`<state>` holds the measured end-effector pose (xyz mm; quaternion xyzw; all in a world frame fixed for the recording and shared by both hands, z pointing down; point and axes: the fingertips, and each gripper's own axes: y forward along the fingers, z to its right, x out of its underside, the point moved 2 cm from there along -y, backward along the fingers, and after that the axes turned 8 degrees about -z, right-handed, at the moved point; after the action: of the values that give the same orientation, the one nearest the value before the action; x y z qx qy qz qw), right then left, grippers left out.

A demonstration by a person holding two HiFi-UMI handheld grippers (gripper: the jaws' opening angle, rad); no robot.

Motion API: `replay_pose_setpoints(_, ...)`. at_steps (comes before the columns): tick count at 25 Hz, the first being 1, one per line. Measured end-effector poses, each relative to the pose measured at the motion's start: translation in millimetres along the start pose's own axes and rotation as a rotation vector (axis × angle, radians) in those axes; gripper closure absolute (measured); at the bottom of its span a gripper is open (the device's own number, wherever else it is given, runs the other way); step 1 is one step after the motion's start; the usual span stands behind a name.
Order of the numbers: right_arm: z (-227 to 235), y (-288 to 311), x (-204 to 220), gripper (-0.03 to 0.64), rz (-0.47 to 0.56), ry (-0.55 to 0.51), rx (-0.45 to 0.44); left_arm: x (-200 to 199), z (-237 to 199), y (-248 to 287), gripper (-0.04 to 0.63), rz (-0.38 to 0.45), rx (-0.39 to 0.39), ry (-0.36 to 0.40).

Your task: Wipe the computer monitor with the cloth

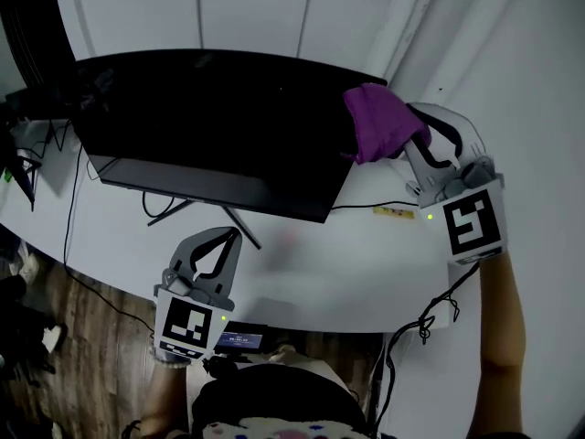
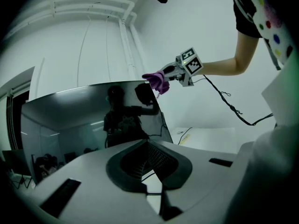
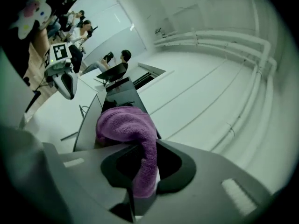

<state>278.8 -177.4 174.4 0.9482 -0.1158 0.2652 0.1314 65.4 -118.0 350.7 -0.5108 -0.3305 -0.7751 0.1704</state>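
Left tongs [image 1: 234, 237] closed, held low; right tongs [image 1: 413, 144] extended, pinching the cloth [image 1: 375, 122].

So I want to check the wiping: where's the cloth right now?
In the head view, the cloth is at the top right corner of the monitor, pinched in the right gripper.

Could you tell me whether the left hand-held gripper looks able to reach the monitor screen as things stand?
Probably yes: the left hand-held gripper, shut and empty, sits just before the monitor over bare desk; only the thin stand legs lie between.
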Motion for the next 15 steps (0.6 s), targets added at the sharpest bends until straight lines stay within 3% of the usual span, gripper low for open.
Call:
replay_pose_setpoints(8,-105.3,-38.3,27.4,0.545,-0.023,0.454,-0.114,18.9,7.0,-16.6,0.589,-0.022,-0.012,-0.009)
replay_pose_setpoints(15,-198.6,-62.8,54.8,0.545,-0.094,0.628,-0.24,31.2,26.7,-28.5,0.589,-0.054,-0.009,-0.015)
